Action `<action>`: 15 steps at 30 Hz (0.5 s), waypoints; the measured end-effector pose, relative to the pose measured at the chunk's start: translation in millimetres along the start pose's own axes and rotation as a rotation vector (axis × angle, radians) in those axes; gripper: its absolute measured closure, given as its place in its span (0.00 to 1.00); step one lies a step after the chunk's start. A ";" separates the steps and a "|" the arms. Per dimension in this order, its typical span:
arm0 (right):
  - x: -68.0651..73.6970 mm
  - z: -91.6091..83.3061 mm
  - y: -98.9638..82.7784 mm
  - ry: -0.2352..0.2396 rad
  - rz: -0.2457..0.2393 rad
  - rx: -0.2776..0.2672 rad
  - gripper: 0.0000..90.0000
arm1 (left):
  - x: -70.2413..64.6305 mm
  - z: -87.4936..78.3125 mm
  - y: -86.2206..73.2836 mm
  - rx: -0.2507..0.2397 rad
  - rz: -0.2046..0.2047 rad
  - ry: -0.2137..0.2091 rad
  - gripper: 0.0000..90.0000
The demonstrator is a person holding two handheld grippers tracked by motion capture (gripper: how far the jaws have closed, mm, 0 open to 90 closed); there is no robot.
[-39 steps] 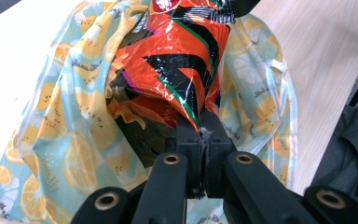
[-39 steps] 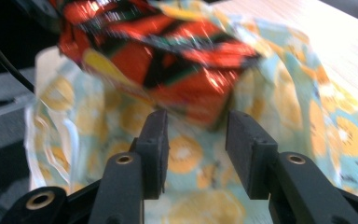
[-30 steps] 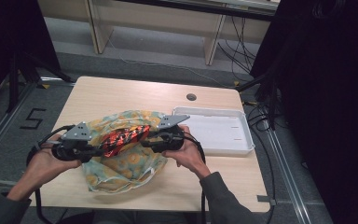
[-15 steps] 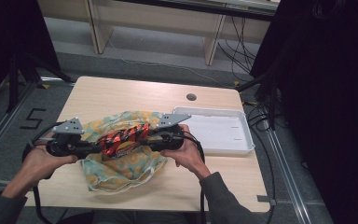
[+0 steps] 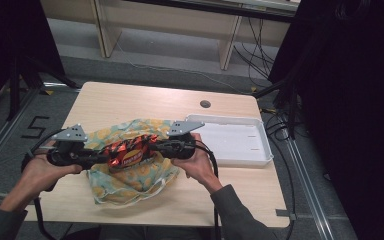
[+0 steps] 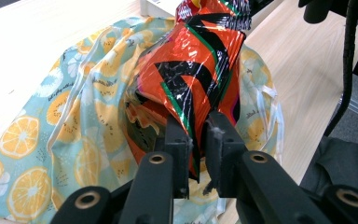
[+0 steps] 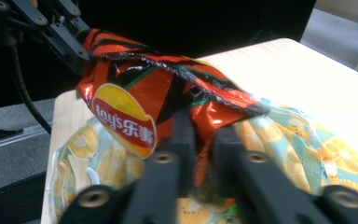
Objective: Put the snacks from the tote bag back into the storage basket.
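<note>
An orange and black chip bag [image 5: 130, 152] hangs stretched between my two grippers above a cloth bag [image 5: 130, 180] printed with orange slices. My left gripper [image 5: 99, 159] is shut on the chip bag's left end; in the left gripper view its jaws pinch the crinkled foil [image 6: 193, 93] at my left gripper [image 6: 196, 140]. My right gripper [image 5: 156, 147] is shut on the other end. In the right gripper view, my right gripper [image 7: 204, 140] clamps the chip bag [image 7: 135, 107] below its logo, and the cloth bag [image 7: 289, 144] lies underneath.
A white rectangular tray [image 5: 237, 141] sits on the wooden table [image 5: 130, 100] to the right of the cloth bag. A small round hole [image 5: 205, 104] is in the tabletop behind the tray. Cables trail from both grippers toward the table's front edge.
Both grippers have pulled slightly farther apart, the left one moving left. The chip bag is stretched out more between them above the cloth bag.
</note>
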State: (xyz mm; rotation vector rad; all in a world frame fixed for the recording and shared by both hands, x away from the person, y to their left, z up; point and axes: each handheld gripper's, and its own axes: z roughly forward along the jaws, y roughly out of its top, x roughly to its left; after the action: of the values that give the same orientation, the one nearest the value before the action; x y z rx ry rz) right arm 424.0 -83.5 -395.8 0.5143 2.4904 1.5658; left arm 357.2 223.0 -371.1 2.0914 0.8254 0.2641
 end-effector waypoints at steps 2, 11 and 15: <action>0.8 -0.8 1.0 -0.001 -0.008 0.012 1.00 | 0.0 -1.7 -0.1 -0.009 -0.021 0.011 0.83; 3.2 -7.8 6.8 -0.018 -0.010 0.002 1.00 | 2.1 -17.4 -13.4 -0.044 -0.033 0.060 0.41; 3.9 -12.0 8.7 -0.005 0.038 0.005 1.00 | -0.3 -7.5 -37.3 -0.072 -0.077 0.138 0.38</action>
State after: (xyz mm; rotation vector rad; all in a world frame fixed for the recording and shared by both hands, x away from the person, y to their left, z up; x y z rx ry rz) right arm 418.5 -88.8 -382.5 0.5686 2.4953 1.5700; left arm 336.3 243.3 -395.6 1.9868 0.9625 0.3941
